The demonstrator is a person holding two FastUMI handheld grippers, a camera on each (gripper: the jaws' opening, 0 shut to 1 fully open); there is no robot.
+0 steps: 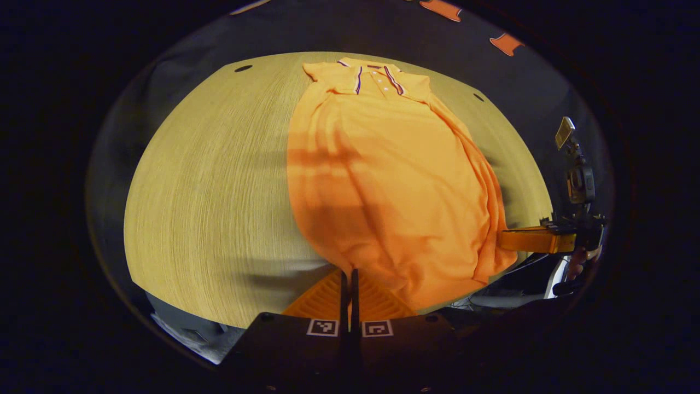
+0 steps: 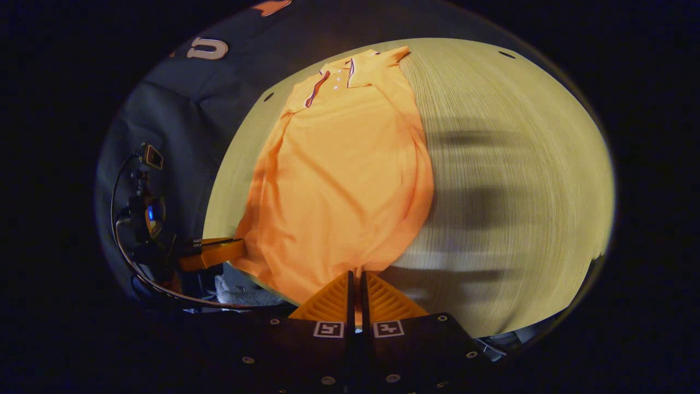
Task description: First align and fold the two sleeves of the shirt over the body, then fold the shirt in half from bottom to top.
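Wooden table (image 1: 208, 180) holds orange polo shirt (image 1: 383, 180) centre frame, sleeves folded in. Left gripper (image 1: 349, 273) and right gripper (image 2: 355, 276) each pinch the bottom hem (image 1: 437, 290). Next: lift hem toward collar (image 1: 377, 76).

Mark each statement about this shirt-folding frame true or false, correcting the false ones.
1. The shirt lies on the table with its collar at the far end. True.
2. Both sleeves are spread out flat to the sides. False: they are already folded over the body.
3. The left hand-held gripper has its fingers together at the shirt's near hem. True.
4. The right hand-held gripper is up at the collar. False: it is at the near hem too.
5. The shirt is already folded in half. False: it lies at full length.
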